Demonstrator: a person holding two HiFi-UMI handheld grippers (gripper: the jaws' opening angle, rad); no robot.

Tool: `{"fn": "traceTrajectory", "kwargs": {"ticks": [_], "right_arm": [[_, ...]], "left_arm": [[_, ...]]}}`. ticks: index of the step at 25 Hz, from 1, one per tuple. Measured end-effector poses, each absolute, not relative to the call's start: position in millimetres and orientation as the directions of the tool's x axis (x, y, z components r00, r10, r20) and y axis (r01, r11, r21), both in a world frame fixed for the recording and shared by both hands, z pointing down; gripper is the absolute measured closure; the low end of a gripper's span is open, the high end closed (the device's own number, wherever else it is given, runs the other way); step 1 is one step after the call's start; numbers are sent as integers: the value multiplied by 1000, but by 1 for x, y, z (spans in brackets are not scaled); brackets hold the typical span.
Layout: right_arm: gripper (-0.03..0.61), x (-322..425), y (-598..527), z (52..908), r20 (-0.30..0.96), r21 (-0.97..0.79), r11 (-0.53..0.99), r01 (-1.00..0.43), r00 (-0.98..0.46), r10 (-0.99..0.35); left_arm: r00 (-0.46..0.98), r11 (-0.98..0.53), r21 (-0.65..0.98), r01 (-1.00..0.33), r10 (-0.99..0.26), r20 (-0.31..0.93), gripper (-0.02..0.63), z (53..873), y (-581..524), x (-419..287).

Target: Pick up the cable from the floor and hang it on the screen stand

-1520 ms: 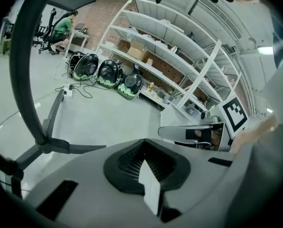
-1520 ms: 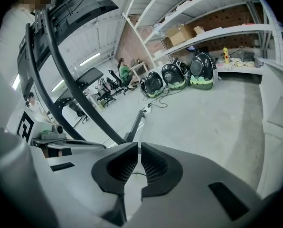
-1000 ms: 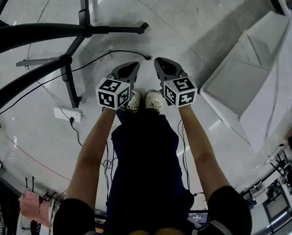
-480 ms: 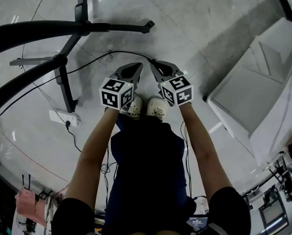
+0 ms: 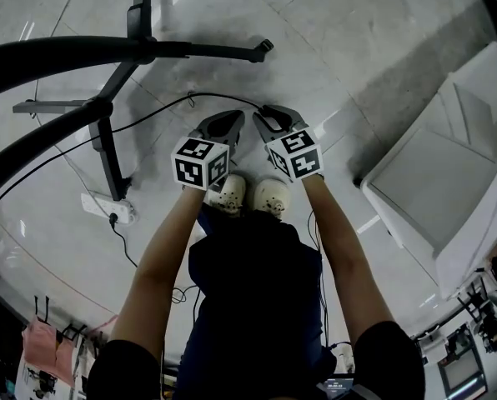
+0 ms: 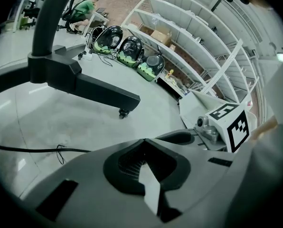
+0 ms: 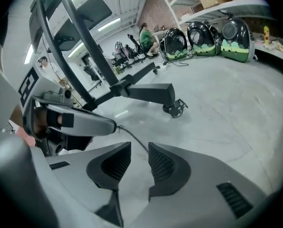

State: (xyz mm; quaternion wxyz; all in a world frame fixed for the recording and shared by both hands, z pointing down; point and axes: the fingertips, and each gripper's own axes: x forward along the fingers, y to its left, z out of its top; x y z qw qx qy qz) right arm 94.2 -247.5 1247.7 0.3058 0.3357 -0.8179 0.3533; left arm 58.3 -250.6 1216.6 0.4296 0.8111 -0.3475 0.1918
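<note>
The cable [image 5: 232,97] is laid on the floor at frame centre and is seen through the gap of the right gripper [image 7: 139,148], whose jaws have just been opened partway, with nothing gripped. The left gripper [image 6: 144,140] is closed and empty. The thin cable could be missed if the 2 pads are closed too high. Its end is hidden behind the jaws.

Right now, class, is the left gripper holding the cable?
No: in the left gripper view the left gripper has its jaws together on nothing, and the cable lies on the floor to its left.
</note>
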Motion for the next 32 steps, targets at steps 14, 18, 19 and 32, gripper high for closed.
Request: {"fn": "traceTrajectory", "kwargs": {"ticks": [14,18,19,32], "right_arm": [[399,82,-241,1309,865,-213,720,-660,-470,-175],[400,86,-235,1324,903,-178,765,-619,-412,-124],[400,88,-233,1327,914,-160,778,-607,-389,-116],[489,99,-239,1330,946,-134,732,-668,-307,-106]], "left_arm": [[690,-381,576,-723,-384,613,607,1246,-257,50],[708,-351,616,-705,-386,591,607,1244,-259,54],[711,-347,622,-702,-386,587,607,1244,-259,55],[713,-356,618,-701,-371,595,607,1242,-253,55]]}}
